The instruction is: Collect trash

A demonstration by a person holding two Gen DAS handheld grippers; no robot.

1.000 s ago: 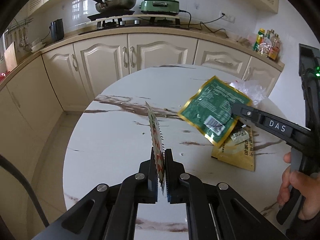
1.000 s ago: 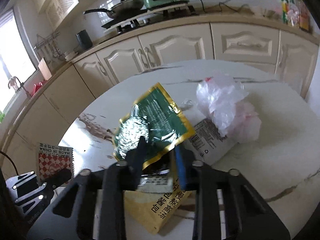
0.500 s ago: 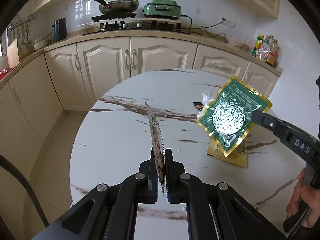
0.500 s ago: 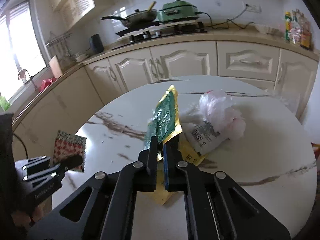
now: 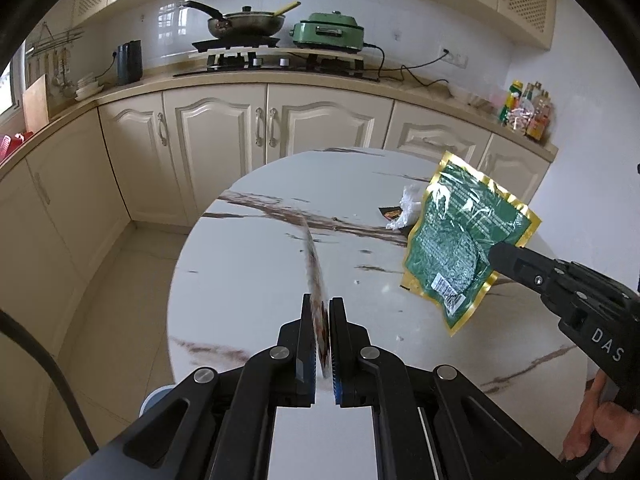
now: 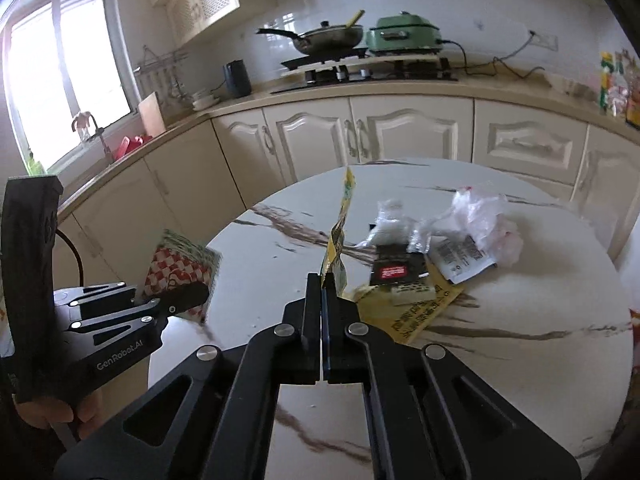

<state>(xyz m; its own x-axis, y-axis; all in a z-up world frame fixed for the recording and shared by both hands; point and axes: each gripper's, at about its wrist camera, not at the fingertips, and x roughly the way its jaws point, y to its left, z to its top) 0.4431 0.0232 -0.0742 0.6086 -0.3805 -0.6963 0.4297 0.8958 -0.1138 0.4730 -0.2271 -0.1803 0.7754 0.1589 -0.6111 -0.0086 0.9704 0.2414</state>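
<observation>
My left gripper (image 5: 321, 306) is shut on a red-and-white checked wrapper (image 5: 314, 268), held edge-on above the round marble table (image 5: 248, 280); the right wrist view shows that wrapper (image 6: 180, 268) flat. My right gripper (image 6: 323, 280) is shut on a green pouch with gold edges (image 6: 340, 236), lifted off the table; the left wrist view shows the pouch (image 5: 460, 240) hanging from the right gripper (image 5: 494, 250). On the table lie a yellow packet (image 6: 412, 312), a black-and-red sachet (image 6: 394, 268), a white label wrapper (image 6: 460, 256) and crumpled clear plastic (image 6: 480, 216).
Cream kitchen cabinets (image 5: 224, 136) curve behind the table. A pan (image 5: 244, 24) and a green cooker (image 5: 328, 34) stand on the counter, bottles (image 5: 524, 112) at its right end. A person's hand (image 5: 600, 424) holds the right gripper. Tiled floor lies left of the table.
The right gripper closed on the green pouch and lifted it off the table, turning it upright. Both grippers pulled back and rose. The sachet and yellow packet underneath are uncovered.
</observation>
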